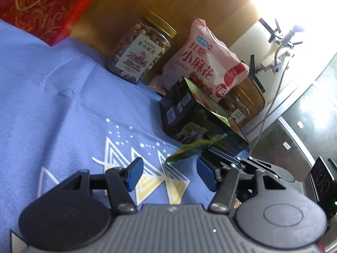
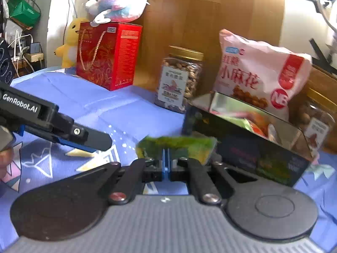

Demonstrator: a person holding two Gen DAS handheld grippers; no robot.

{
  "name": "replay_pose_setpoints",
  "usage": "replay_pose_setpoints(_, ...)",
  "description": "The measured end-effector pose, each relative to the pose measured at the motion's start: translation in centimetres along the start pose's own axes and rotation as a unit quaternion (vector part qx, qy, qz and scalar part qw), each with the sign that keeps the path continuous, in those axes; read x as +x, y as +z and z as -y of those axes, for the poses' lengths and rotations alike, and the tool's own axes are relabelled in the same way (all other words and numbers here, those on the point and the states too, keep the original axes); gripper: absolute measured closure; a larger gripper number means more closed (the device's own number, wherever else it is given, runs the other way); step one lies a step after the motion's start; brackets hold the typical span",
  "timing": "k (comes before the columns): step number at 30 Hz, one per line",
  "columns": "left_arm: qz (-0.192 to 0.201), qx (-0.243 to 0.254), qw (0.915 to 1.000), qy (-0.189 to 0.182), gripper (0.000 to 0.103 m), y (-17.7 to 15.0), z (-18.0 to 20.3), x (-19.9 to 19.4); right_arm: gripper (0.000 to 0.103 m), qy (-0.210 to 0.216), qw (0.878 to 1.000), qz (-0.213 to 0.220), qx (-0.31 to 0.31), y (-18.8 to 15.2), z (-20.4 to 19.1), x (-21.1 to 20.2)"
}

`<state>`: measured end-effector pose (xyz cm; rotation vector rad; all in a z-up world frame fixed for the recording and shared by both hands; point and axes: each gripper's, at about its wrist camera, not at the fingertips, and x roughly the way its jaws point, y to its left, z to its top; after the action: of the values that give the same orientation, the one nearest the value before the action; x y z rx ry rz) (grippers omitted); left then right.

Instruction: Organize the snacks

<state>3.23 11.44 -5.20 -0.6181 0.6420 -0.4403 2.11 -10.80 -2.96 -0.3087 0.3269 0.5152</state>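
Blue patterned cloth (image 2: 118,103) covers the surface, with white and yellow triangle prints near its front edge. Over those prints the left gripper (image 1: 169,174) hovers with its blue-padded fingers spread and nothing between them. Just to its right, the right gripper (image 2: 165,160) has its blue pads pressed together, pinching a flat green and yellow snack packet (image 2: 179,145) by its lower edge. Beyond the packet sits an open dark cardboard box (image 2: 252,147) with shiny inner walls, holding bright wrappers too blurred to name. Behind the box leans a pink plastic bag of fried twists (image 2: 259,73), with a clear gold-lidded jar of nuts (image 2: 179,80) to its left. Farther back, at the rear left corner, stands a red gift box with gold rope handle (image 2: 107,54), a white and pink plush toy (image 2: 118,2) lying on top.
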Motion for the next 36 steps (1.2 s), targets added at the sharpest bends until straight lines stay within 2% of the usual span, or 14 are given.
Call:
replay_pose_setpoints(7,0.017,-0.020,0.9996,0.013,0.046,0.5,-0.9,-0.4,0.096,0.035,0.999,-0.029,0.008,0.8,-0.4,3.8)
replay_pose_setpoints(11,0.020,-0.031,0.9992,0.017,0.046,0.7,-1.4,-0.5,0.095,0.035,0.999,-0.027,0.014,0.3,-0.7,3.2)
replay_pose_setpoints(14,0.017,-0.030,0.9993,0.017,0.046,0.7,-1.3,-0.4,0.079,0.024,1.000,-0.013,0.012,-0.1,-0.6,1.8)
replay_pose_setpoints(16,0.010,-0.029,0.9994,0.016,0.046,0.7,-1.1,-0.2,0.060,0.020,1.000,-0.001,0.024,-0.6,0.1,0.8)
replay_pose_setpoints(20,-0.020,-0.041,0.9990,-0.001,0.046,2.0,-0.6,1.3,0.056,0.004,0.999,-0.009,0.053,-1.4,2.2,0.4)
replay_pose_setpoints(22,-0.037,-0.028,0.9989,-0.002,0.043,3.0,0.3,2.4,0.053,0.002,0.998,-0.024,0.066,-1.6,3.2,1.0)
replay_pose_setpoints(23,-0.044,-0.016,0.9989,0.000,0.039,3.4,0.8,3.0,0.052,0.005,0.997,-0.032,0.075,-1.7,3.6,1.3)
replay_pose_setpoints(25,-0.052,0.015,0.9984,0.019,0.026,4.2,1.8,4.6,0.040,0.019,0.995,-0.043,0.088,-1.9,4.1,1.8)
replay_pose_setpoints(26,-0.053,0.025,0.9979,0.029,0.019,4.5,2.1,5.3,0.038,0.026,0.994,-0.048,0.091,-1.9,4.2,2.2)
replay_pose_setpoints(30,-0.088,0.048,0.9944,0.033,0.019,4.7,2.4,9.0,0.031,0.045,0.993,-0.072,0.083,-1.7,3.5,3.7)
replay_pose_setpoints(31,-0.085,0.058,0.9942,0.028,0.019,4.2,2.5,9.4,0.030,0.049,0.993,-0.075,0.078,-1.7,3.3,4.0)
replay_pose_setpoints(34,-0.076,0.107,0.9903,0.045,0.027,3.1,3.7,9.5,0.036,0.053,0.994,-0.064,0.071,-1.7,2.5,4.2)
replay_pose_setpoints(35,-0.077,0.111,0.9896,0.049,0.037,2.9,3.8,9.3,0.045,0.053,0.995,-0.059,0.068,-1.7,2.3,4.2)
replay_pose_setpoints(36,-0.076,0.105,0.9902,0.052,0.044,2.8,3.7,9.1,0.060,0.068,0.994,-0.054,0.068,-1.7,2.3,4.1)
